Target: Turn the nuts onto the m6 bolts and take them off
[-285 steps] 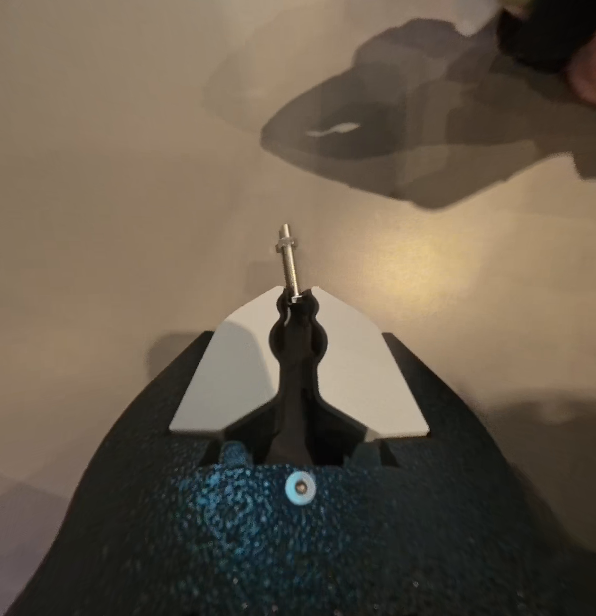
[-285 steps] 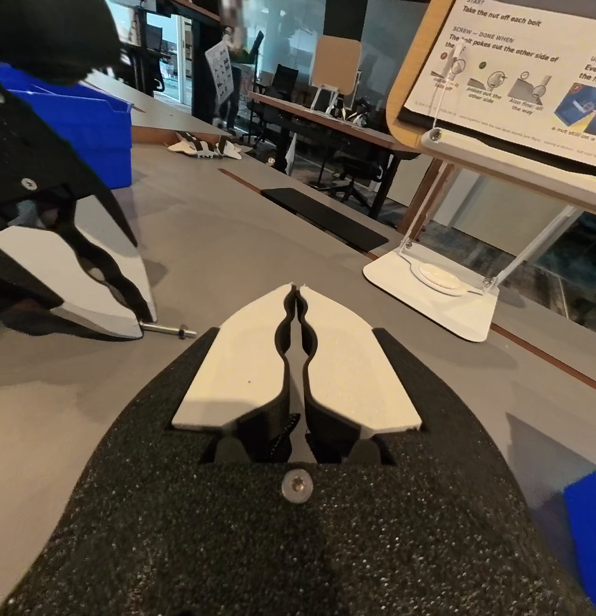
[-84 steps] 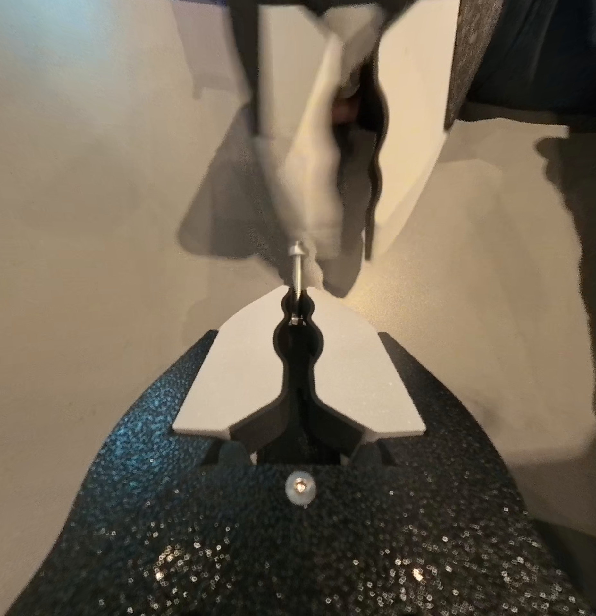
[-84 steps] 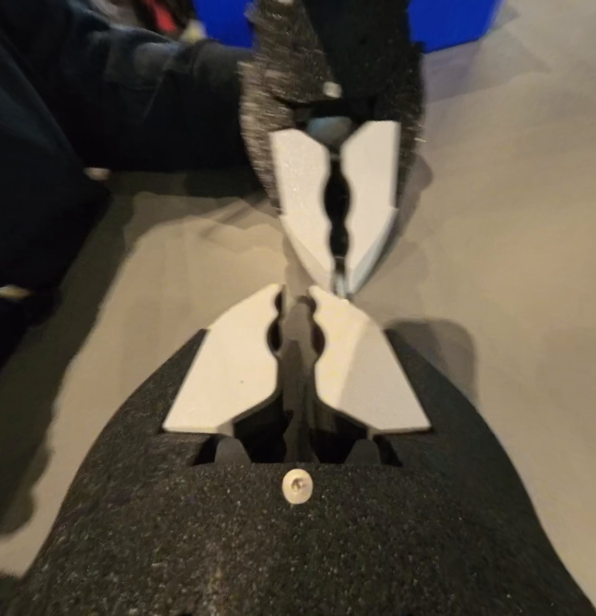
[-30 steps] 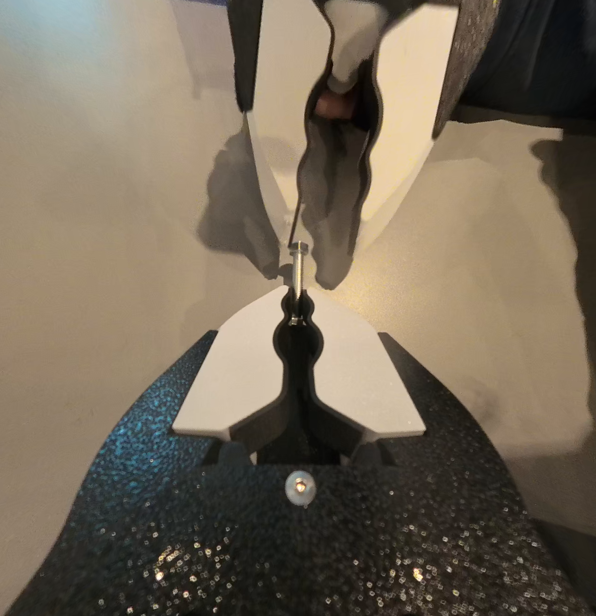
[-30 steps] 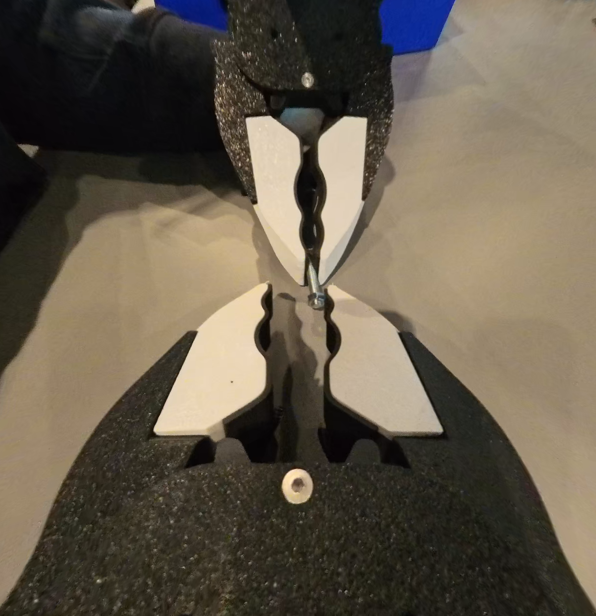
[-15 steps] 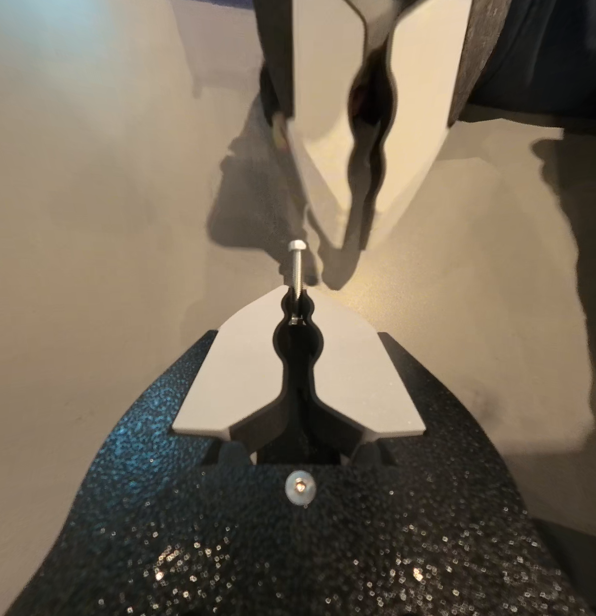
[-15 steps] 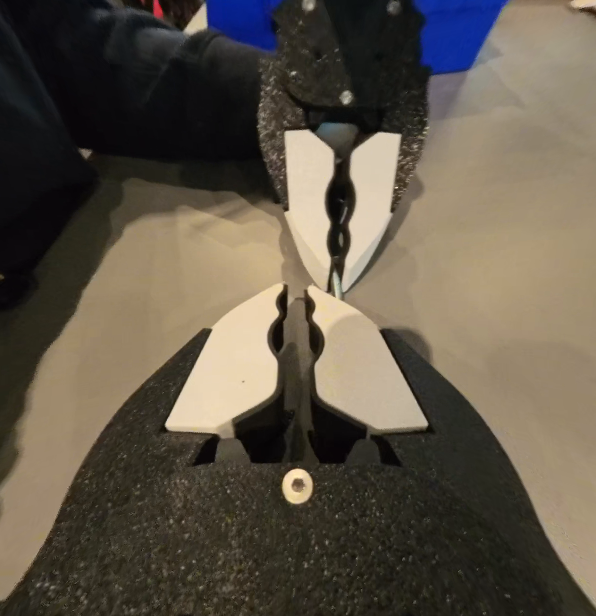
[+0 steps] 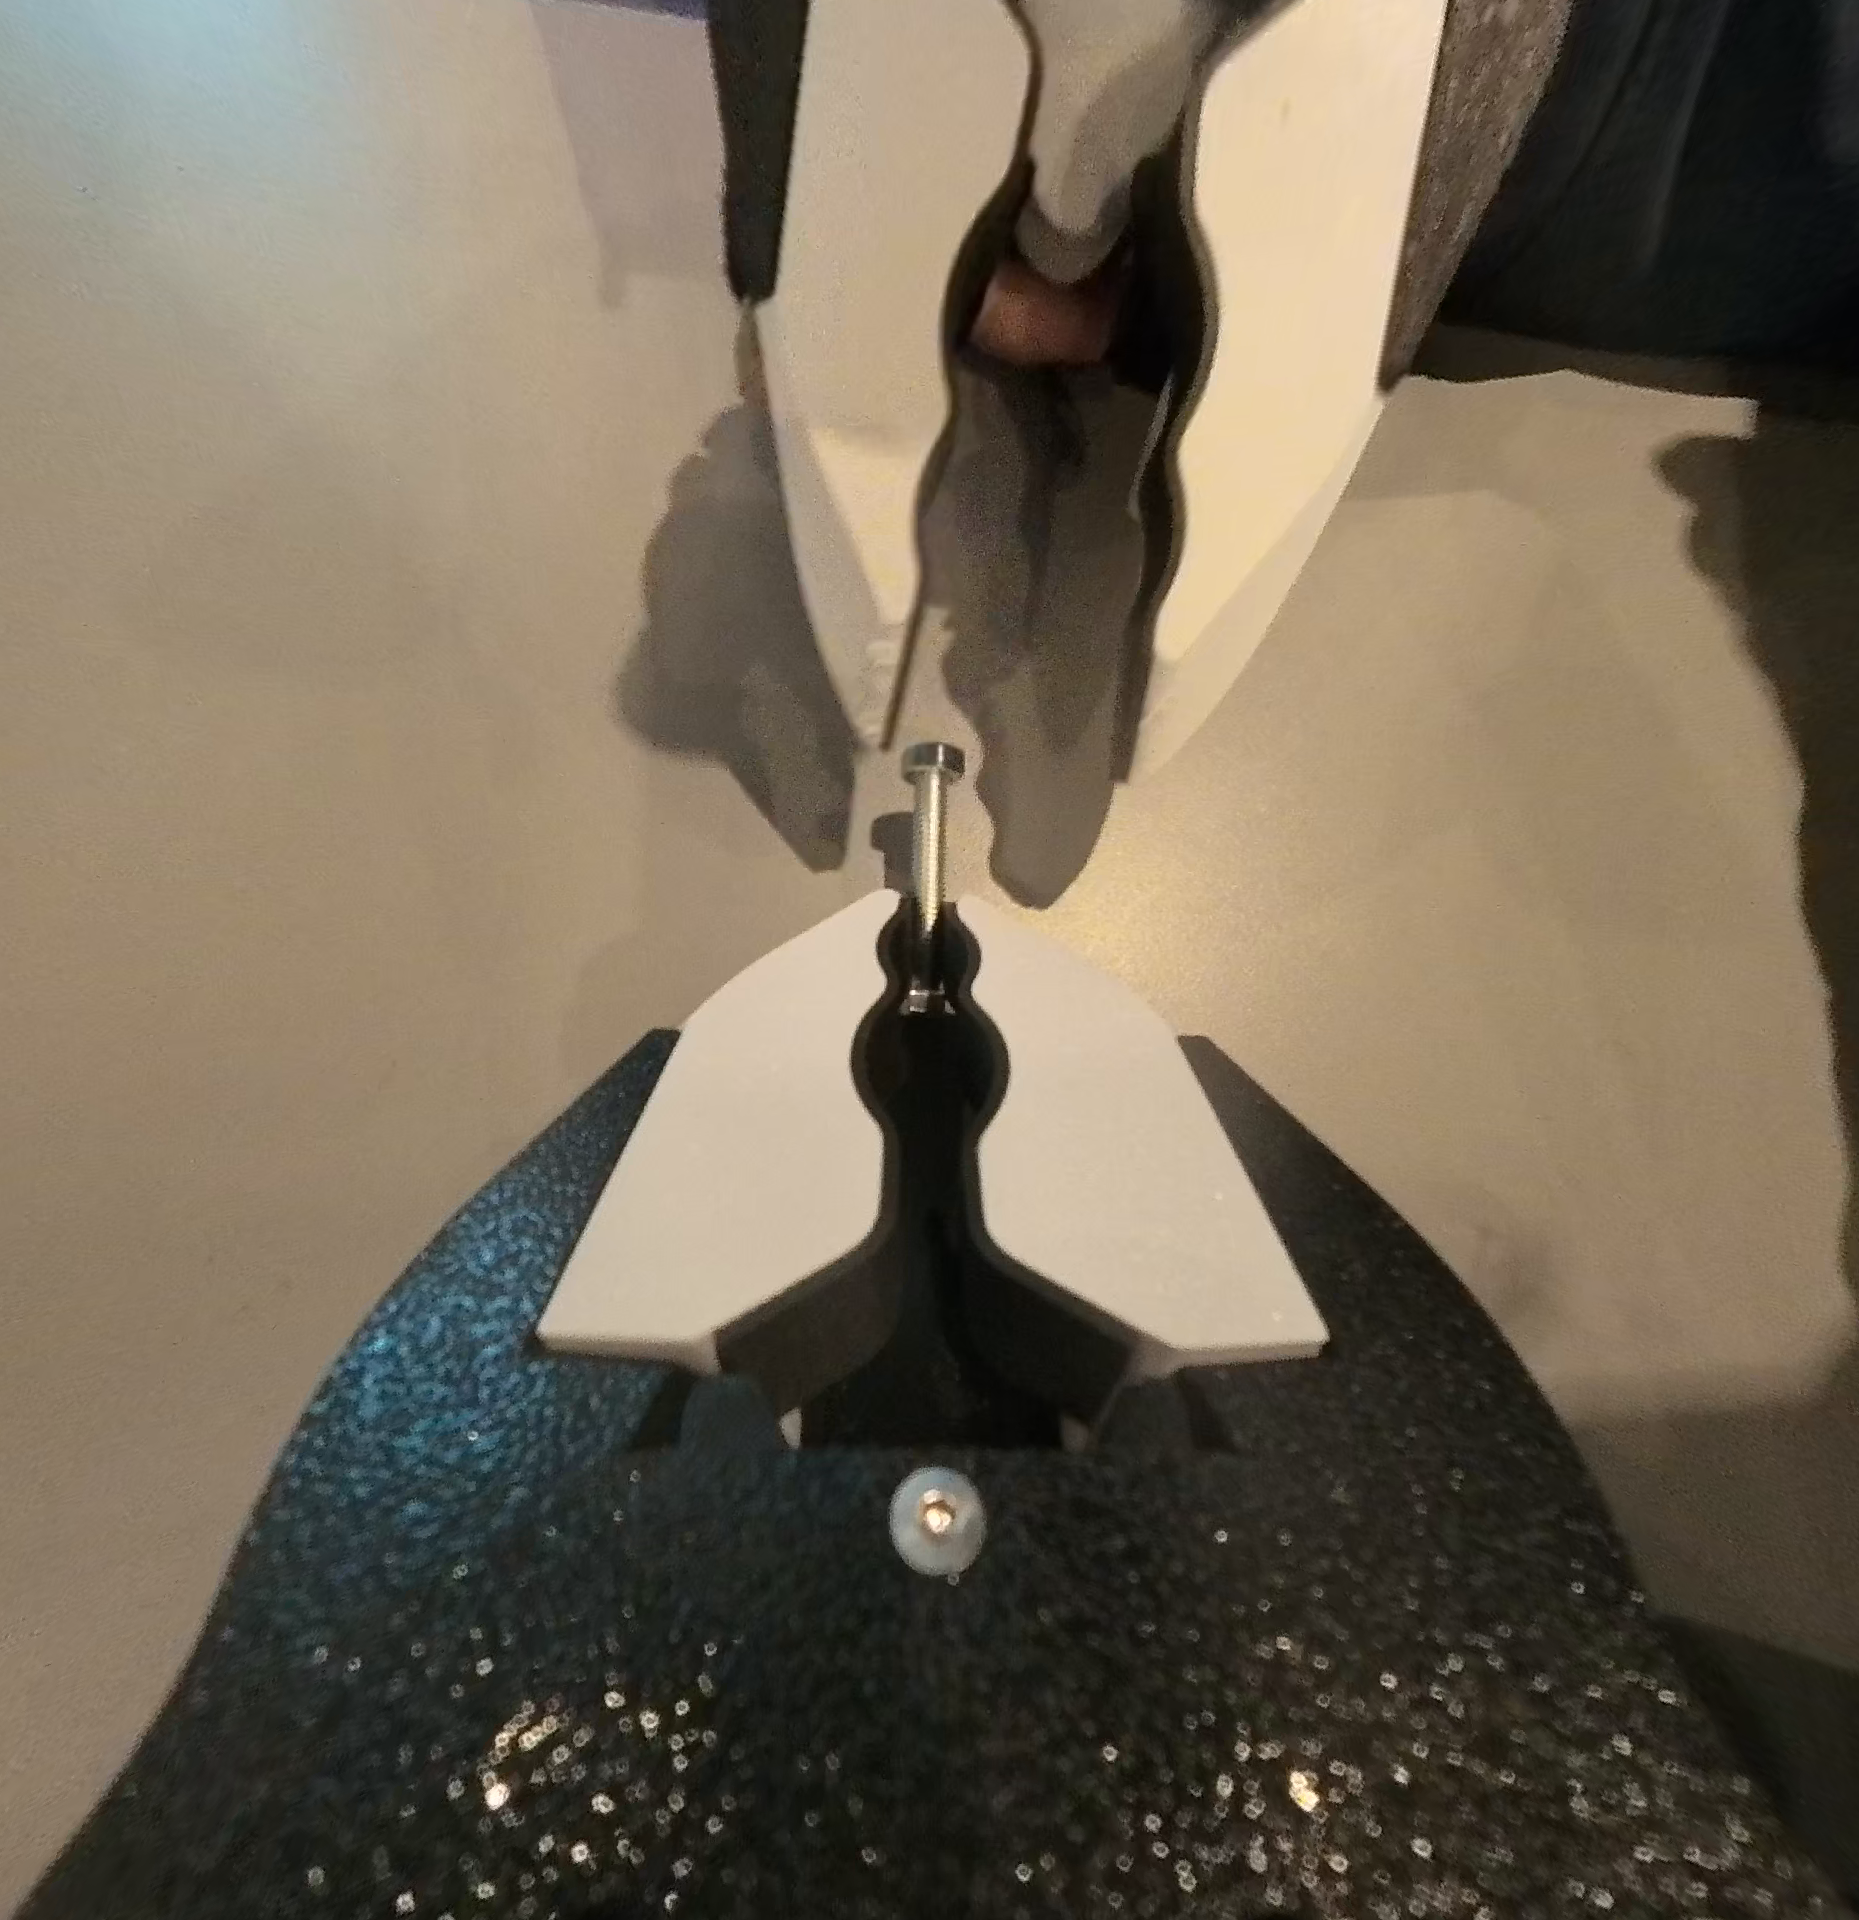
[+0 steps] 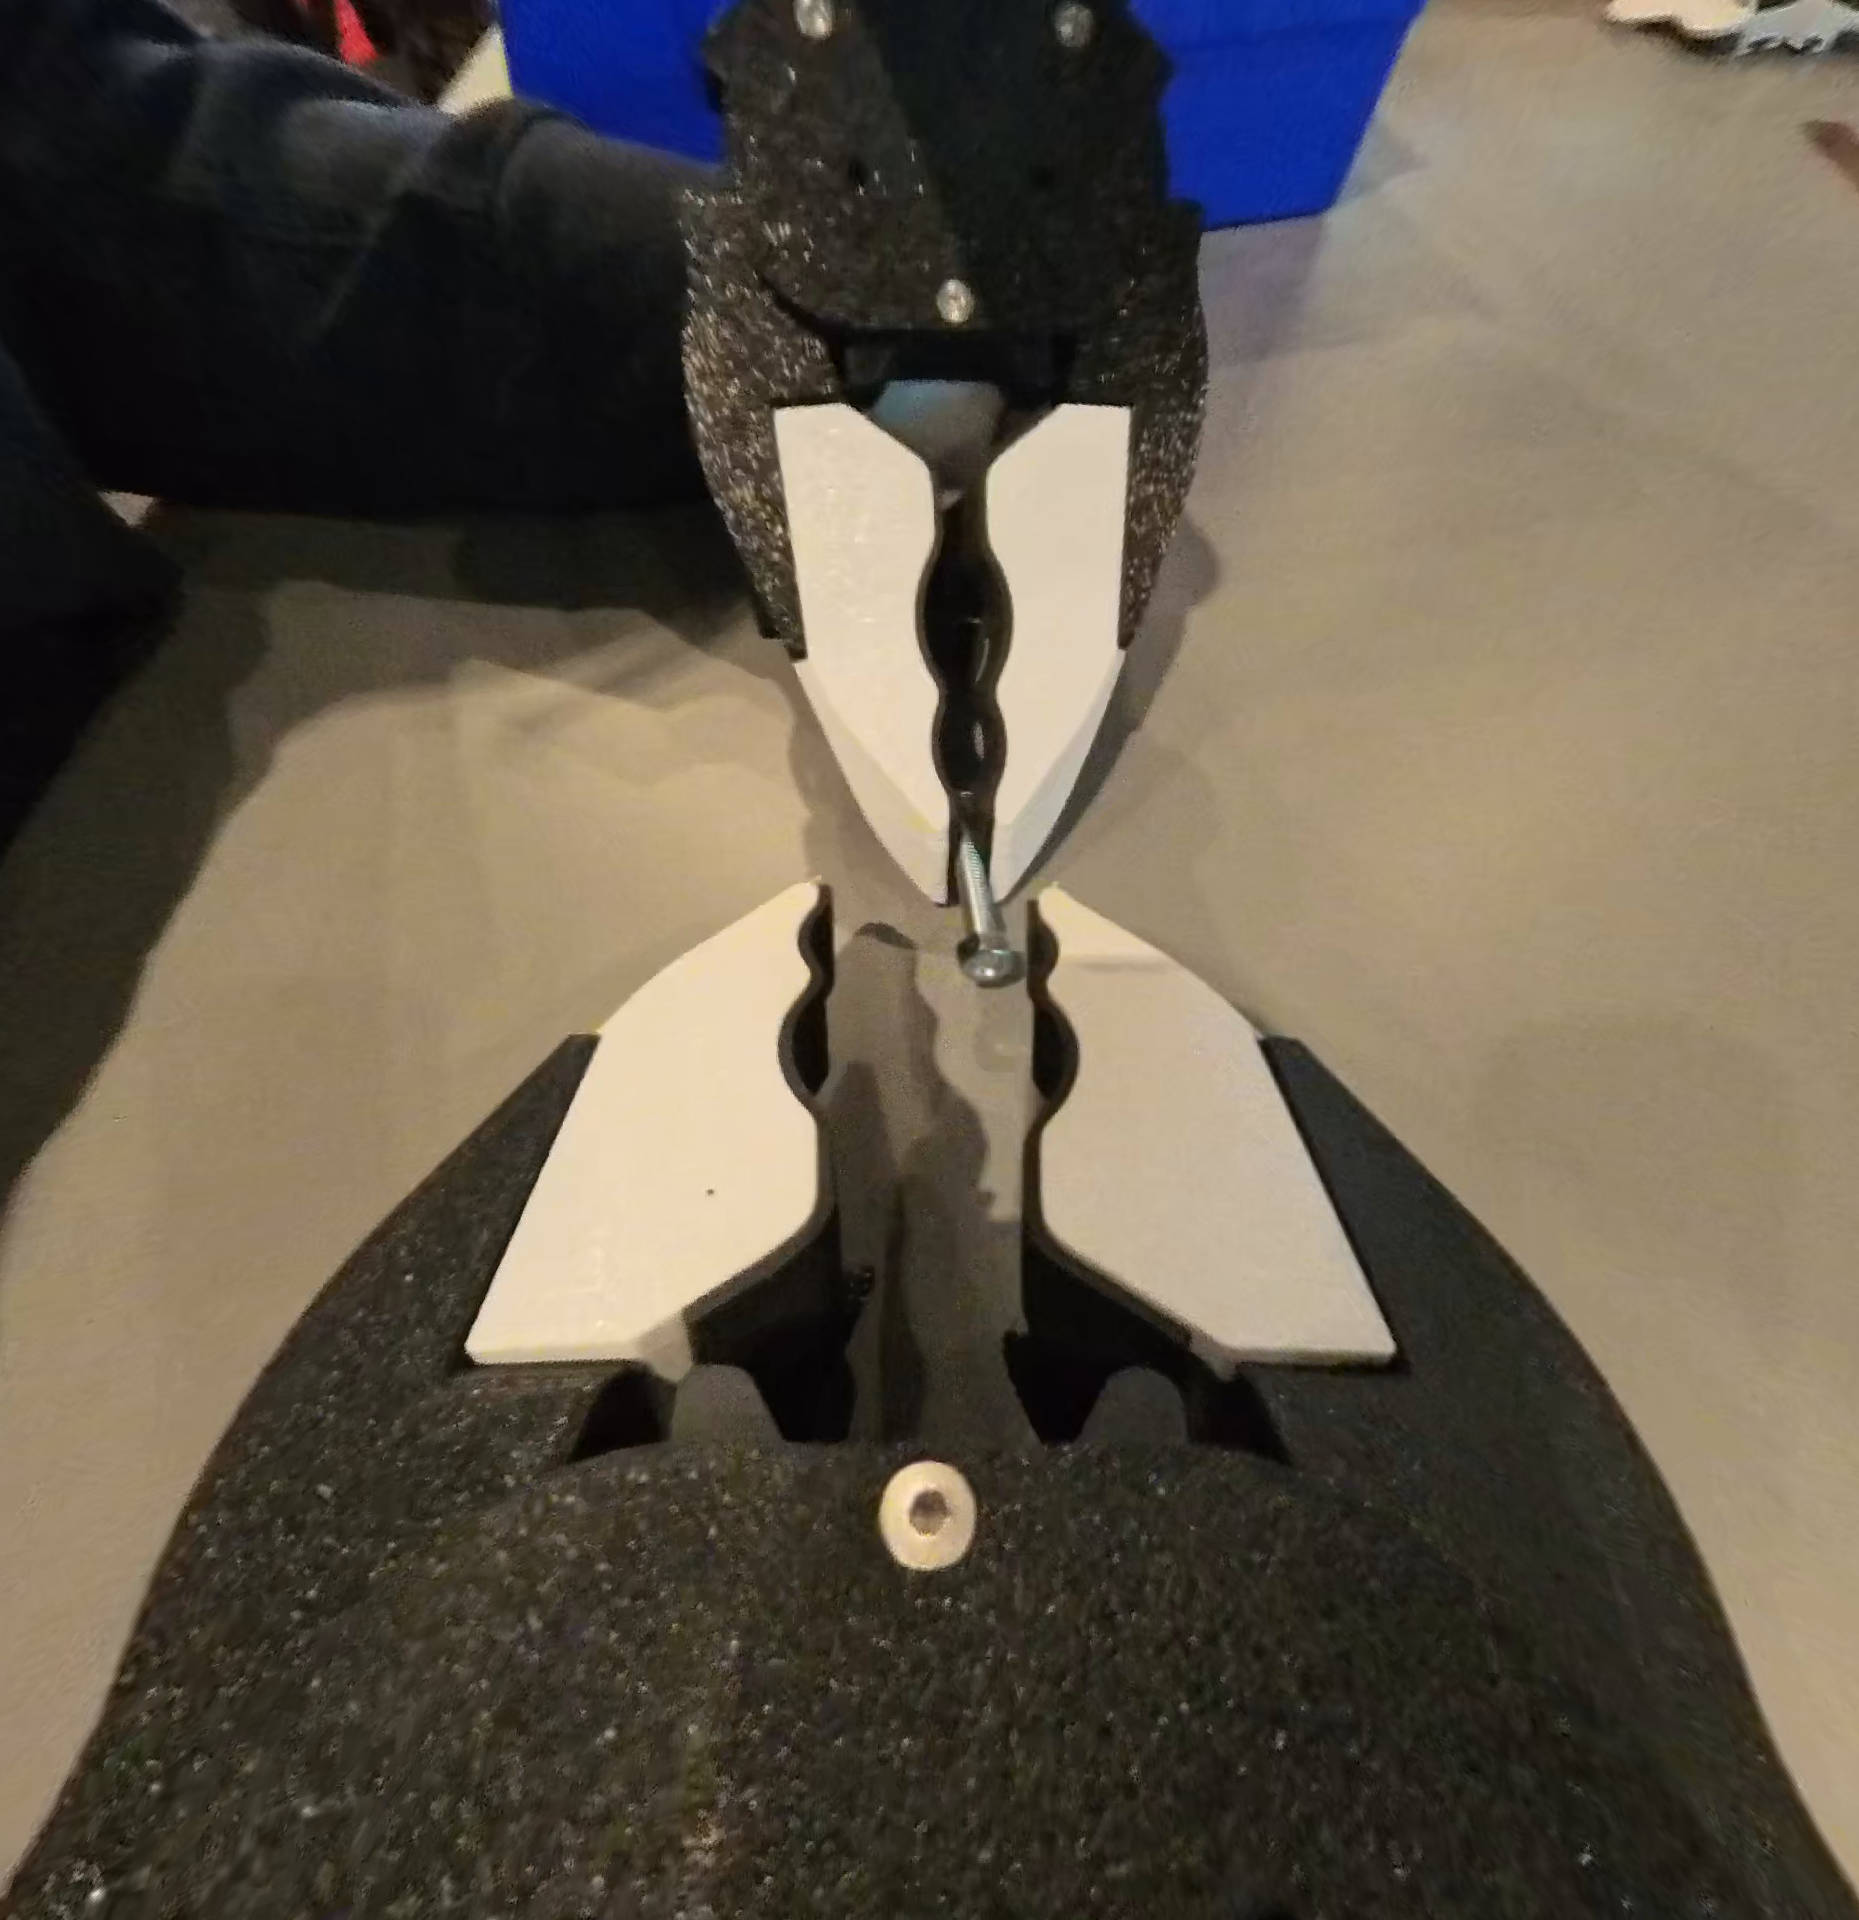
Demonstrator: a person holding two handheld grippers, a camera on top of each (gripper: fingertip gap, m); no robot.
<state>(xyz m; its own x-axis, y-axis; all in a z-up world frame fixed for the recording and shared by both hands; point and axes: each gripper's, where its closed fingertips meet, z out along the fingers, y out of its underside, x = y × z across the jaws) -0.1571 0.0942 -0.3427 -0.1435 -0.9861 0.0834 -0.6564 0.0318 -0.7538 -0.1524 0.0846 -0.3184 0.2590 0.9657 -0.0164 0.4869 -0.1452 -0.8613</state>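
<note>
Bolt (image 9: 931,854) and nut (image 9: 931,762) sit at the centre of both views, held by the left gripper (image 9: 929,914), whose white fingers (image 9: 759,1132) are pinched narrow on the threaded shank near its lower end. In the left wrist view the bolt points away from the camera, over the grey worktop (image 9: 281,727), with the small hexagonal nut at its far tip. A second bit of metal shows in the dark gap between the fingers, at the near end of the shank; whether that is the bolt's head I cannot tell.

Opposite it, the right gripper (image 9: 998,758) reaches in from the far side, its fingers spread wide, one on each side of the nut without touching it. In the right wrist view the same right gripper (image 10: 930,925) fills the near part of the picture, jaws well apart, and the nut (image 10: 989,962) lies between the two tips, closer to the right-hand finger (image 10: 1164,1143). The left gripper (image 10: 966,883) faces it from the far side, tips closed around the bolt (image 10: 975,883). A dark sleeve (image 10: 333,312) lies on the far left behind it, and a blue bin (image 10: 1268,94) stands on the worktop (image 10: 1527,727) farther back.
</note>
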